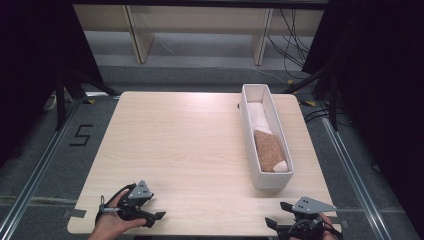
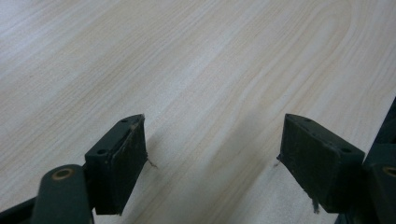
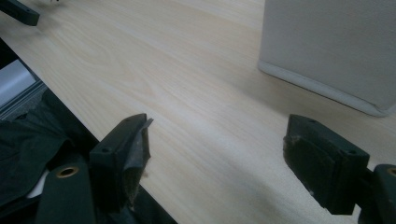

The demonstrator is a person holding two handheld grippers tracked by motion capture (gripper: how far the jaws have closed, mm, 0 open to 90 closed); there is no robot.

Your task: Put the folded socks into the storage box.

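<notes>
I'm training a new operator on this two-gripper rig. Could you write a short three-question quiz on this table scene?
1. True or false: the left gripper is shut on an object.
2. What lies in the white box? A) white and speckled brown rolled pieces B) metal tools C) fruit
3. Fill in: the right gripper hangs at the table's near edge, close to the box's ____ end.

Key:
1. False; its jaws stand wide apart over bare wood.
2. A; a brown piece lies nearer the person, a white piece beyond it.
3. Near.
</notes>
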